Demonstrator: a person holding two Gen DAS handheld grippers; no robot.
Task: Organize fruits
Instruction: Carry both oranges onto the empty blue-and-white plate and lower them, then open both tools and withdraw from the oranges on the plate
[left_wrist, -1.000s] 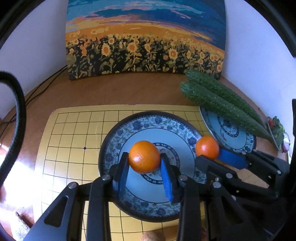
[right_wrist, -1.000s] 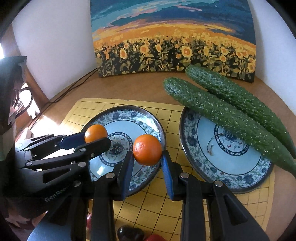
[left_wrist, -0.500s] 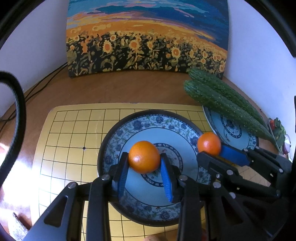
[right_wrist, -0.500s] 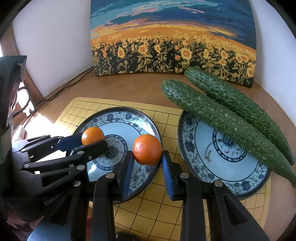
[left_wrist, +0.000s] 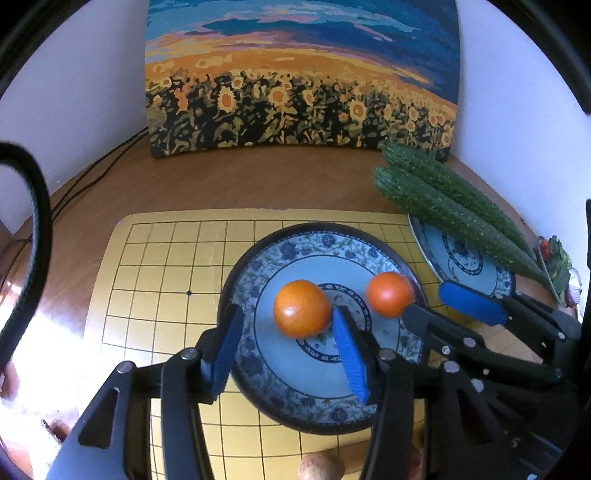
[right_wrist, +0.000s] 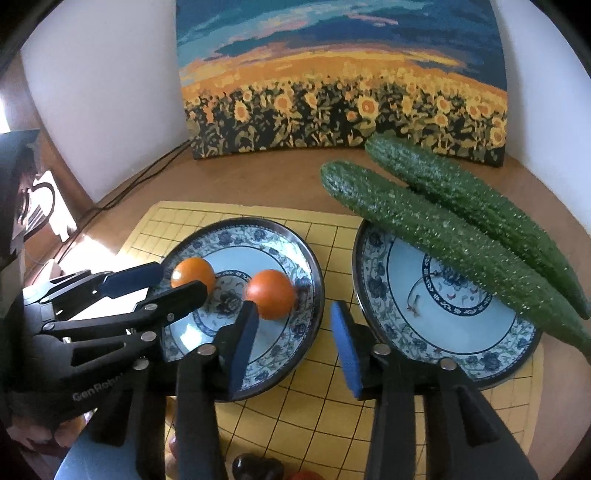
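Left gripper sits low and near, jaws spread wide, gripping nothing. Right gripper is just to its right, jaws likewise wide apart and gripping nothing, both pointing far.

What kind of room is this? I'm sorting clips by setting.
Probably a home room, not a lab: a sunflower painting leans against the wall on a wooden table, with patterned plates holding cucumbers.
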